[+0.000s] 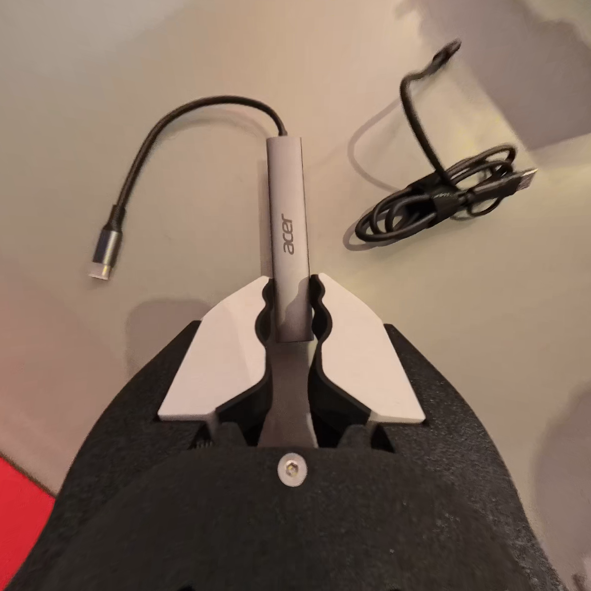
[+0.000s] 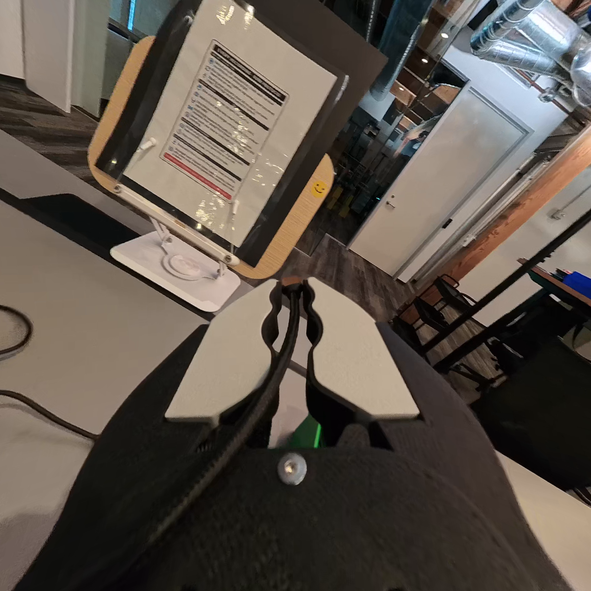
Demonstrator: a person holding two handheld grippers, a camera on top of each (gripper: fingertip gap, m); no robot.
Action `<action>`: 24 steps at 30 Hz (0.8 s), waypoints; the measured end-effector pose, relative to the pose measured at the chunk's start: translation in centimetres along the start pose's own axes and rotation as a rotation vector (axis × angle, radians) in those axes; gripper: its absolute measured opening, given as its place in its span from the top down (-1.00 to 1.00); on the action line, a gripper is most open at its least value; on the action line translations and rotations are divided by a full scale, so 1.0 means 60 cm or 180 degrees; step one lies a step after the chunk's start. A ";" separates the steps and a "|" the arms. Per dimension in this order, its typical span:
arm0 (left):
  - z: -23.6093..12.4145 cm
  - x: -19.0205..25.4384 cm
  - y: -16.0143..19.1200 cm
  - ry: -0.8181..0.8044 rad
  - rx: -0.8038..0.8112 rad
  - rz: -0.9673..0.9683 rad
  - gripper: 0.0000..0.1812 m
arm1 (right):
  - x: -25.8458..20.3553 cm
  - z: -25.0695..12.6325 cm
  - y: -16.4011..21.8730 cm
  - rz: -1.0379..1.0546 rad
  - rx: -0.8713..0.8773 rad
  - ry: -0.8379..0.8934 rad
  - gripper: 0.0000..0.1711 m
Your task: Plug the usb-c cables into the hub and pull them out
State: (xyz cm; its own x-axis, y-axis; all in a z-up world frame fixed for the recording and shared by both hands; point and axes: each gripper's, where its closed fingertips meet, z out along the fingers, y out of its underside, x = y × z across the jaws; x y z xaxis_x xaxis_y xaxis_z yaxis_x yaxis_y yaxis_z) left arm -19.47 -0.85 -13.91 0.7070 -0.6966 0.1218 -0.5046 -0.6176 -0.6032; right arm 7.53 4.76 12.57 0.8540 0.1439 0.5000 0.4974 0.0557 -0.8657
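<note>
My left gripper (image 1: pixel 290 279) is shut on the near end of a slim grey hub (image 1: pixel 285 211), which points away from me over the beige table. The hub's own braided lead (image 1: pixel 166 128) curves left and ends in a metal plug (image 1: pixel 104 252) lying on the table. A coiled black cable (image 1: pixel 447 198) lies to the right, one end raised and blurred. My right gripper (image 2: pixel 291 284) is shut on a black usb-c cable (image 2: pixel 287 339), held up off the table; the cable runs back between the fingers, its plug tip barely shows at the fingertips.
A stand with a printed sheet behind clear plastic (image 2: pixel 220 134) sits on a white base (image 2: pixel 179 268) at the table's far edge. Another dark cable (image 2: pixel 19 332) lies on the table at left. A red patch (image 1: pixel 19 511) shows at lower left. Beyond are a door and chairs.
</note>
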 end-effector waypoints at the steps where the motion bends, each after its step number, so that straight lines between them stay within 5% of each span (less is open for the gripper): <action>1: -0.009 0.000 -0.010 0.0046 0.0054 -0.0040 0.77 | -0.011 0.003 -0.002 0.0007 0.0016 -0.0085 0.85; 14: -0.094 0.039 -0.235 0.1052 0.1134 -0.0426 0.76 | -0.196 0.031 -0.029 0.0728 0.0464 -0.1579 0.85; 24: -0.071 0.049 -0.223 0.1469 0.1555 -0.0650 0.77 | -0.289 0.061 0.011 0.0600 0.0566 -0.1961 0.85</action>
State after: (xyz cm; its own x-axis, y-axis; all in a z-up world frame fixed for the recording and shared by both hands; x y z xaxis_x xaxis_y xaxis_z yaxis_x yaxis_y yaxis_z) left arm -12.77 3.80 -2.14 0.4269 -0.7348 0.5272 -0.0273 -0.5932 -0.8046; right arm -7.50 5.93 3.25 0.6544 0.7023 0.2804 0.2706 0.1287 -0.9541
